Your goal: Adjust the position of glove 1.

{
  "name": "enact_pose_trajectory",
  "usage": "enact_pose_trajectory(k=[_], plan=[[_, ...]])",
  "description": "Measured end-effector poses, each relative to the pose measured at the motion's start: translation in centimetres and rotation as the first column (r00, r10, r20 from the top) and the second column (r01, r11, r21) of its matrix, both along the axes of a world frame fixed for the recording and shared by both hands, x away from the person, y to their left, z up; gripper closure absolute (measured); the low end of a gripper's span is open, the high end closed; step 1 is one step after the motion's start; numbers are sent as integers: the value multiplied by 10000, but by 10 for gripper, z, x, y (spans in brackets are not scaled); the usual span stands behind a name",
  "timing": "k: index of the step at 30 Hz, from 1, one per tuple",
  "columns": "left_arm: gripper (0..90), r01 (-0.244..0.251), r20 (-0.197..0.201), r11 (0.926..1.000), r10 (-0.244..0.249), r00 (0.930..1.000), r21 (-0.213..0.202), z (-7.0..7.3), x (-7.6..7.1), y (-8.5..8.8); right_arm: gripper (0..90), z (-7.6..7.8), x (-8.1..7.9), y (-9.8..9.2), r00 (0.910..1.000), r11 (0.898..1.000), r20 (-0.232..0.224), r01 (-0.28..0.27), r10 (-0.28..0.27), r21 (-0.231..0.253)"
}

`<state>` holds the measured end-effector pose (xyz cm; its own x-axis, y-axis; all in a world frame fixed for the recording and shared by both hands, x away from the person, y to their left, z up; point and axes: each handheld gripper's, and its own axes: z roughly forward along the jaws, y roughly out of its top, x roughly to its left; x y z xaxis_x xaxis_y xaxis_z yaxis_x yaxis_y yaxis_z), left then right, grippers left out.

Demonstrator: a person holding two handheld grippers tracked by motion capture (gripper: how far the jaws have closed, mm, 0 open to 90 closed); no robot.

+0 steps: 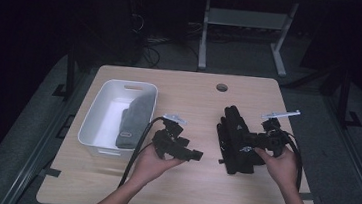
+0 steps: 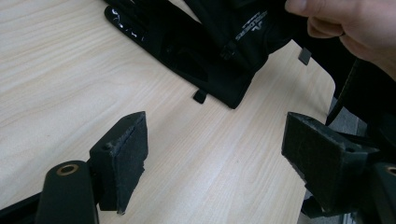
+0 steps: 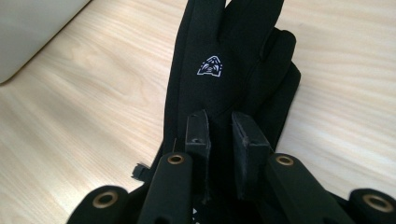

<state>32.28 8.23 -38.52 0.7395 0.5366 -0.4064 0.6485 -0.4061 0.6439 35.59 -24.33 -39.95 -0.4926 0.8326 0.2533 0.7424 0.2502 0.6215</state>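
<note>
Your right gripper (image 3: 219,135) pinches a black glove (image 3: 224,70) by its cuff on the wooden table's (image 1: 180,192) right half; your left gripper (image 2: 215,154) hovers beside it, jaws spread.

A: From where is the wooden table (image 1: 181,182) seen in the high view?

B: From above its near edge, facing forward and down; the black gloves (image 1: 236,137) lie at about four o'clock.

A: And the gripper views?

B: Both are set close, just above the tabletop. The gloves (image 2: 201,42) (image 3: 224,70) are shared, toward twelve o'clock in each.
</note>
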Motion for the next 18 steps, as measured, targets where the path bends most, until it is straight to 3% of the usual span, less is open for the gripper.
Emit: enact_pose_trajectory(k=[2,4,10,18], plan=[[224,-3,-15,10000,3,10000,6,-1,0,1,780,-5,3,2,9998,9999,-168,-53,55,130],[224,-31,-47,10000,31,10000,17,-2,0,1,779,-9,4,5,9998,9999,-204,-17,14,-110],[225,-58,-63,10000,59,10000,19,-3,0,2,767,-19,6,9,9997,9999,-246,37,-39,-93],[225,-70,-85,10000,70,9999,27,-6,0,4,665,-30,7,14,9974,9998,-716,15,-29,-193]])
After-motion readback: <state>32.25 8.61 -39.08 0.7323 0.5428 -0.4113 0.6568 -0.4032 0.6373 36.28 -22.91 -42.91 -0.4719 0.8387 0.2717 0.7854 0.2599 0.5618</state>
